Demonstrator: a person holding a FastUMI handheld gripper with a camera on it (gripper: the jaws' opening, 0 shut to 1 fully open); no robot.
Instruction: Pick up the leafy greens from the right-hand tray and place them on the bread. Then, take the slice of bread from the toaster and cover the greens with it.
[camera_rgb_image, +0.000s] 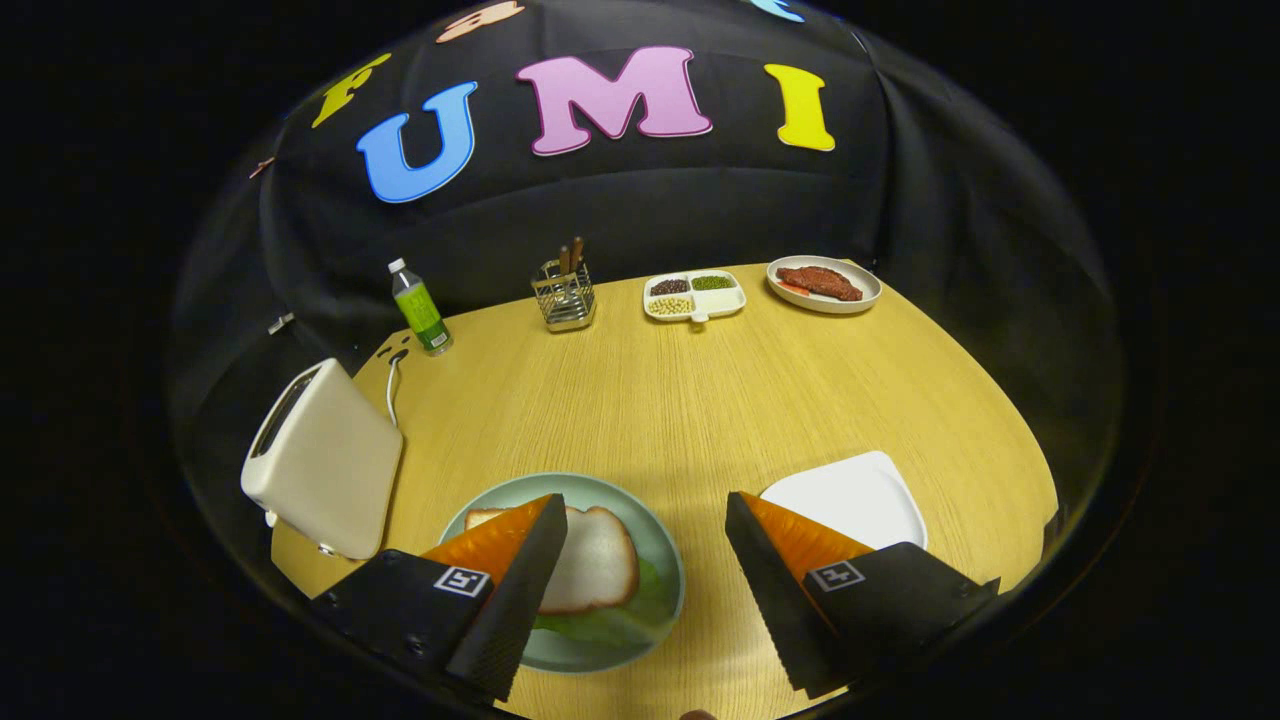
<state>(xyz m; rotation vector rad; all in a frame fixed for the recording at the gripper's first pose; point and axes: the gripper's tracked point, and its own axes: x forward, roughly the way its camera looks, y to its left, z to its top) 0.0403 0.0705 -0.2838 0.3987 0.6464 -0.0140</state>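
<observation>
The claw (645, 515) is spread wide with nothing between its fingers, hovering over the near part of the wooden desk (700, 400). Take the round green plate (660, 555) as the landmark: it lies on the desk under the left finger (510, 575), which covers part of it. On the plate sits a slice of bread (595, 560), and leafy greens (625, 615) stick out from beneath the bread on the side nearest the claw. The right finger (790, 580) is to the right of the plate, over bare wood.

Right of the plate, past the right finger, is a white square tray (850, 495). Left of the plate, just beside it, stands a cream toaster (320, 465) with its slot on top; a white cord (392, 385) runs from behind it.

Far beyond the plate, along the back of the desk, stand a green bottle (420, 308), a wire holder (566, 295) with utensils, a white divided dish (695, 295) of beans and seeds, and a white plate (825, 283) with a piece of meat (818, 281).
</observation>
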